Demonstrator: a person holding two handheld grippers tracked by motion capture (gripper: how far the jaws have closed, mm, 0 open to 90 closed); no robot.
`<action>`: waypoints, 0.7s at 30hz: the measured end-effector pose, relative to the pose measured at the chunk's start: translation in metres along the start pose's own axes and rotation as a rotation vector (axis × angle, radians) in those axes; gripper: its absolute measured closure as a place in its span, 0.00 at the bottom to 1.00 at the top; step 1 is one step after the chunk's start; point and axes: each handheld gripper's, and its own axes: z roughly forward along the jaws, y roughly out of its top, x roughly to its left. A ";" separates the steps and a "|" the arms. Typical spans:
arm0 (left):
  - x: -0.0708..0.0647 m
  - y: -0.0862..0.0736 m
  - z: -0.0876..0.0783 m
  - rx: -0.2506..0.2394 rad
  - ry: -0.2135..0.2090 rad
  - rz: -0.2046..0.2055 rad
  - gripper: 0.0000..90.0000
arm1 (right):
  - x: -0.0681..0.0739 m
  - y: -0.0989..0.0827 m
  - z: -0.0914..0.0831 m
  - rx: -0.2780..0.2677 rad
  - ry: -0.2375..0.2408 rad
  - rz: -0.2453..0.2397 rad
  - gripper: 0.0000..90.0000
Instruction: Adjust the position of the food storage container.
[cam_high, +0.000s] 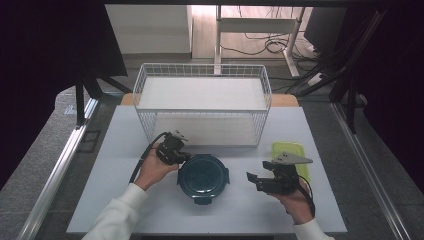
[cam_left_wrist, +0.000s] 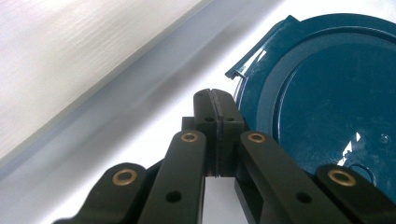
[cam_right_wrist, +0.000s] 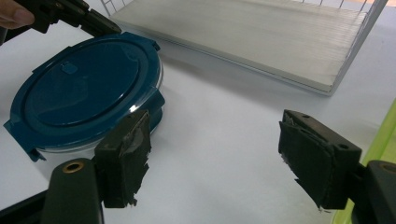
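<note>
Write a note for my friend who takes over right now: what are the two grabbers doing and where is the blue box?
Left gripper: shut, empty, tips at the rim of the round blue container by a latch.
Right gripper: open, empty, hovering right of the container.
Container: on the table, in front of the wire basket, lid on; green lid lies at far right.
Done: nothing visible.
Left: probably working the latches.
</note>
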 end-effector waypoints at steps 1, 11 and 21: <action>-0.001 0.000 0.000 0.007 0.000 0.006 1.00 | 0.000 0.000 0.000 0.000 0.000 0.000 0.28; -0.008 0.003 0.002 0.013 -0.013 0.021 1.00 | 0.001 0.000 0.001 0.006 0.003 0.000 0.28; -0.012 0.007 0.006 0.014 -0.045 0.030 1.00 | -0.001 0.000 0.000 0.002 0.000 0.003 0.28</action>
